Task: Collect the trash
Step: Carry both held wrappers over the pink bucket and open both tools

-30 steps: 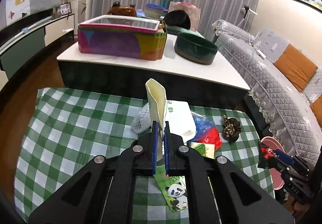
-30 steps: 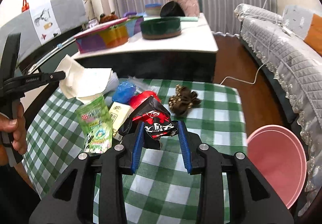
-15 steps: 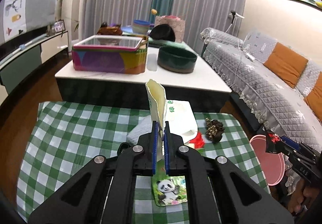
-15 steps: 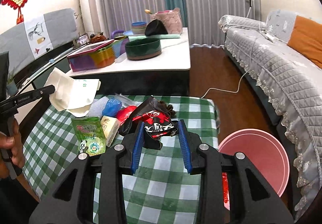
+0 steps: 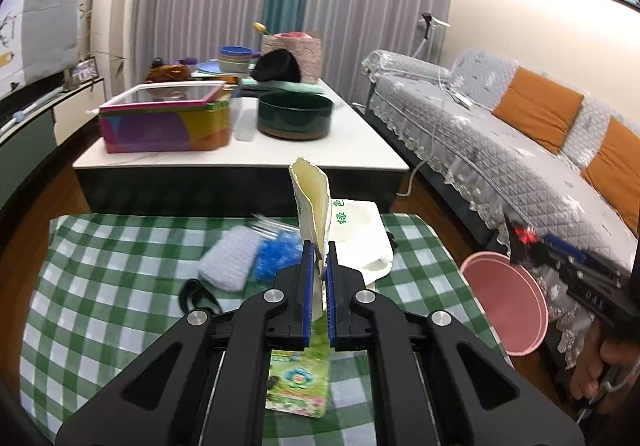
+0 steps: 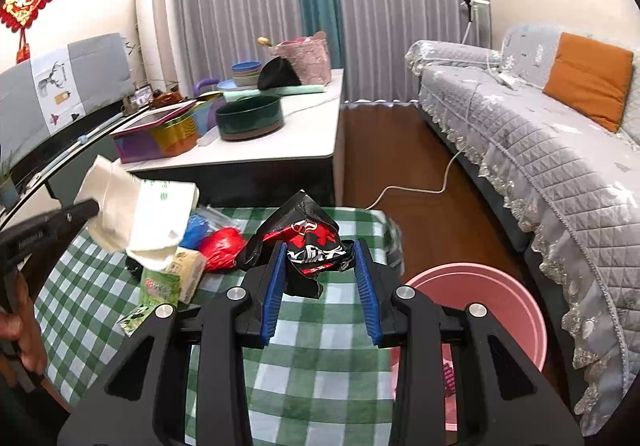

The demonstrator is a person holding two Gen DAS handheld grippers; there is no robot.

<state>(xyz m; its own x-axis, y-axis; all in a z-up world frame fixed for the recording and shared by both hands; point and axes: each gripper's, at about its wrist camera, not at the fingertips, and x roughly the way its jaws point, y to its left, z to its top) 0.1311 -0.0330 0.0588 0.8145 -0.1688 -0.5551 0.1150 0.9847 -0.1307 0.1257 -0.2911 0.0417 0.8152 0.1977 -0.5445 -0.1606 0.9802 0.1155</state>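
The left gripper (image 5: 319,270) pinches a cream paper bag (image 5: 316,205) above the checked table (image 5: 100,286); the right gripper (image 6: 320,266) clamps a black-red wrapper (image 6: 308,242); the pink bin (image 6: 500,302) on the floor holds something pink

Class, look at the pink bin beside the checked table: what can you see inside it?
Inside the pink bin, the right wrist view shows only a small pink-and-dark scrap low down. The right gripper covers the rest of the bottom, so other contents cannot be told.
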